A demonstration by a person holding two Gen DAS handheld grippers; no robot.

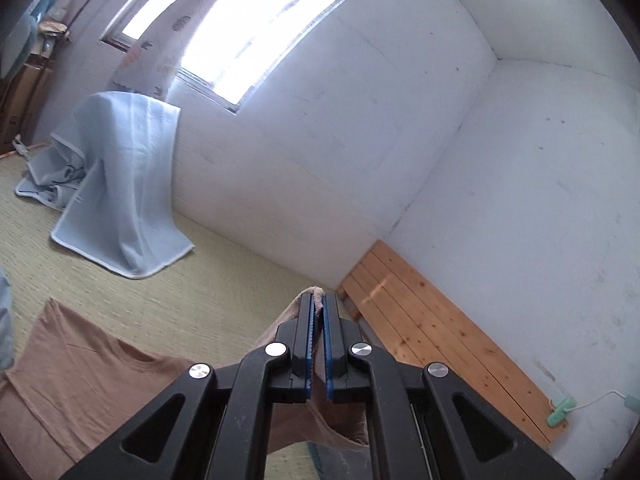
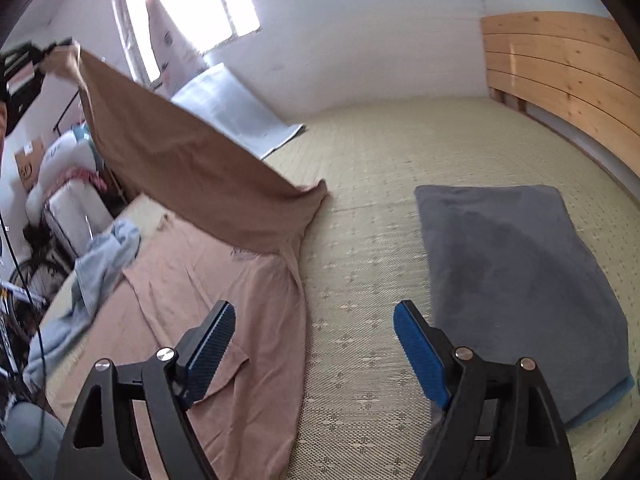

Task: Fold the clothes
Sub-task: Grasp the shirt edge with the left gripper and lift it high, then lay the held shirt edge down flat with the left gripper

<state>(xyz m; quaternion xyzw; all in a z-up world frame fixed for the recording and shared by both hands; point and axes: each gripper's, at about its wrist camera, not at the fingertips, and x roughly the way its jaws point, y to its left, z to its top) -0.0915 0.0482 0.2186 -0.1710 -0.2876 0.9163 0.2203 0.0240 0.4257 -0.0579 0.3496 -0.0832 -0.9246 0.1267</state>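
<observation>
A brown T-shirt (image 2: 224, 280) lies on the woven mat, one side of it lifted into the air. My left gripper (image 1: 317, 300) is shut on that lifted edge; the cloth shows between the blue pads and hangs below them. In the right wrist view the left gripper (image 2: 60, 46) holds the shirt up at the top left. My right gripper (image 2: 314, 320) stands open above the mat beside the shirt's near edge, nothing between its fingers. The shirt's collar (image 1: 136, 354) shows in the left wrist view.
A folded grey towel (image 2: 516, 280) lies on the mat at right. A light blue garment (image 2: 100, 268) is crumpled left of the shirt. A pale blue blanket (image 1: 120, 184) drapes below the window. A wooden headboard (image 2: 560, 76) lines the wall. Boxes and clutter (image 2: 60, 184) stand at left.
</observation>
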